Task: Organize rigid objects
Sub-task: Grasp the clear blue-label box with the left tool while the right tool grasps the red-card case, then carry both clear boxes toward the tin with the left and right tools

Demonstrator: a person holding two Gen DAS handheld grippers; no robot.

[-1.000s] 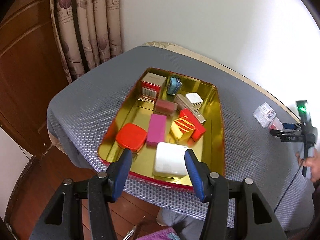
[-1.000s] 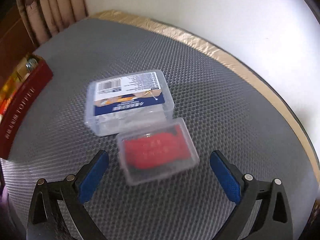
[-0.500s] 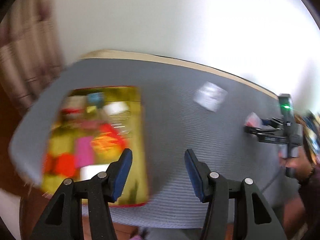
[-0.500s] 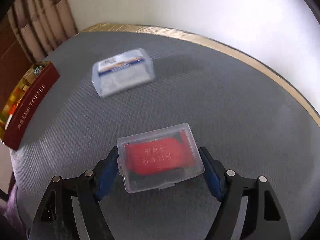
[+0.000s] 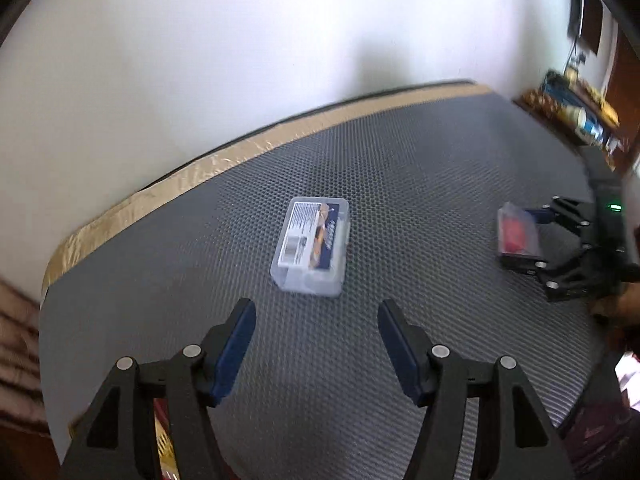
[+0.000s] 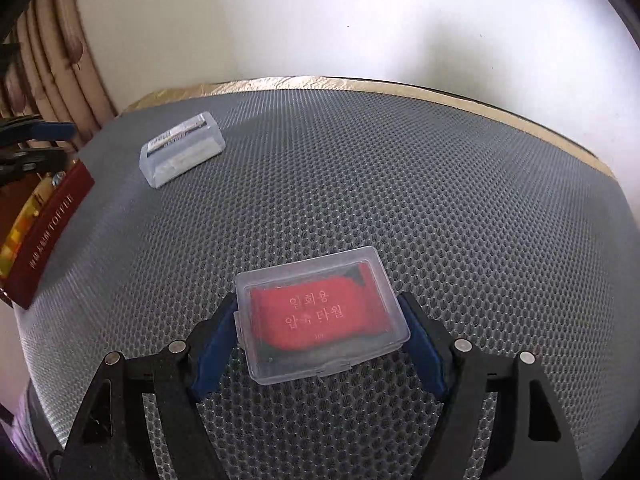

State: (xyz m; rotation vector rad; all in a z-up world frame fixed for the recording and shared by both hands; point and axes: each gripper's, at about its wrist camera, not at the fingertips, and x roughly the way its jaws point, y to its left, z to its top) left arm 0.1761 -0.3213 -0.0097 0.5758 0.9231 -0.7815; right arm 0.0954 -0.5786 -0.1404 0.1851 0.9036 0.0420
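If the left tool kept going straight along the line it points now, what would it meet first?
Most likely the clear box with the blue label, which lies on the grey mat just ahead of the left tool. Its jaws are opening, nothing between them. Depth is uncertain.

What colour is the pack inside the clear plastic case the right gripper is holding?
Red, with pale lettering. The clear case shows it best in the right wrist view.

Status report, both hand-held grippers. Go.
Right hand-held gripper clamped on red-filled clear case. Left hand-held gripper opening, empty, facing labelled clear box. Nothing between.
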